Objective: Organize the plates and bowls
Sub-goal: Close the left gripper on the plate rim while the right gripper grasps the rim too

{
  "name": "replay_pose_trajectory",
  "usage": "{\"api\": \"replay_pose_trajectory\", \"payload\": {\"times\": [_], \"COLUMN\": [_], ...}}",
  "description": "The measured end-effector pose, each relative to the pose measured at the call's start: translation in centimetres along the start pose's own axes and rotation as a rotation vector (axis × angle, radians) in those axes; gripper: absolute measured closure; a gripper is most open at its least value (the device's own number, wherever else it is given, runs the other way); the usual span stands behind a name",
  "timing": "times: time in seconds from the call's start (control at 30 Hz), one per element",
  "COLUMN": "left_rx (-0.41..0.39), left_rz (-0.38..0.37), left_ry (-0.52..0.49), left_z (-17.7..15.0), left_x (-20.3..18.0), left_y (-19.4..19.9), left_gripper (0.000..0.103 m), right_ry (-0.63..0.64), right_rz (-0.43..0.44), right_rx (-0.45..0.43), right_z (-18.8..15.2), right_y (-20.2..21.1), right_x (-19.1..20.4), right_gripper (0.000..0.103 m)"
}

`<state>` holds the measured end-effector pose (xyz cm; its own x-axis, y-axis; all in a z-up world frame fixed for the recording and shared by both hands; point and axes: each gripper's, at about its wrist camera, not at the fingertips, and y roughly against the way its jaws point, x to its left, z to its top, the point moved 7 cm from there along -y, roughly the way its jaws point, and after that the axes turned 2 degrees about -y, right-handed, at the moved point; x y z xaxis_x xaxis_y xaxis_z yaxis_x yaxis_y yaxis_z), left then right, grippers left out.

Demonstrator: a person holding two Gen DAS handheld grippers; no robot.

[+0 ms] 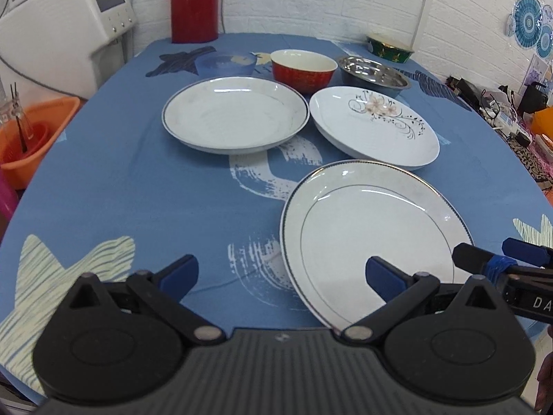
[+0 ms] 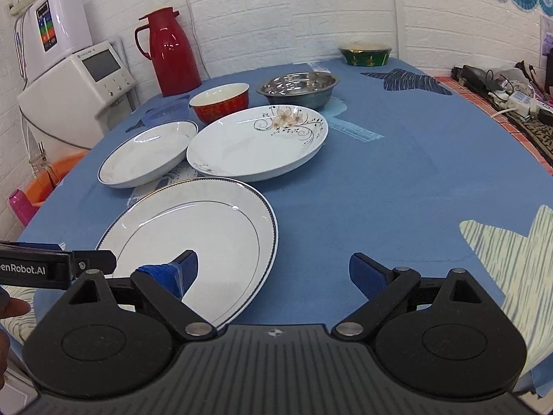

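White flower-patterned plate (image 2: 257,145), red bowl (image 2: 221,102), blue tablecloth (image 2: 380,190), red jug (image 2: 171,52), green bowl (image 2: 364,56)

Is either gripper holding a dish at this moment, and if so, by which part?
Nothing is held. The left gripper and right gripper are both open near the gold-ringed plate, gripping none of it.

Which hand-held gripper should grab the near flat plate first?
Probably left. The left hand-held gripper, open, already straddles the near flat plate's left rim. The right hand-held gripper, also open, has only one finger over it.
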<state>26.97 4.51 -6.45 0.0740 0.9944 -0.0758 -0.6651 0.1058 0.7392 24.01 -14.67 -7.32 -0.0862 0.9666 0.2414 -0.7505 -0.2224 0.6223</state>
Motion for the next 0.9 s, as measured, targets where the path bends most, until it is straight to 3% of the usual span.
{"api": "replay_pose_trajectory", "payload": {"times": [0.27, 0.33, 0.57, 0.77, 0.9], "left_rx": [0.049, 0.067, 0.069, 0.067, 0.068], "left_rz": [-0.005, -0.003, 0.016, 0.019, 0.016], "left_ry": [-0.027, -0.026, -0.046, -0.039, -0.038], "left_z": [0.4, 0.3, 0.1, 0.2, 0.2], "left_x": [-0.1, 0.0, 0.1, 0.1, 0.2], "left_y": [-2.7, -3.2, -4.2, -4.2, -4.1], "left_gripper": [0.0, 0.0, 0.0, 0.001, 0.002], "right_ry": [0.065, 0.133, 0.144, 0.14, 0.181], "right_rz": [-0.041, -0.08, -0.045, -0.05, 0.02], "right_rx": [0.093, 0.095, 0.037, 0.126, 0.122], "right_z": [0.5, 0.4, 0.3, 1.4, 1.0], "right_y": [-3.5, -3.9, -3.5, -4.1, -4.1], "right_x": [0.9, 1.4, 1.4, 2.1, 2.8], "right_gripper": [0.02, 0.02, 0.018, 0.018, 0.019]}}
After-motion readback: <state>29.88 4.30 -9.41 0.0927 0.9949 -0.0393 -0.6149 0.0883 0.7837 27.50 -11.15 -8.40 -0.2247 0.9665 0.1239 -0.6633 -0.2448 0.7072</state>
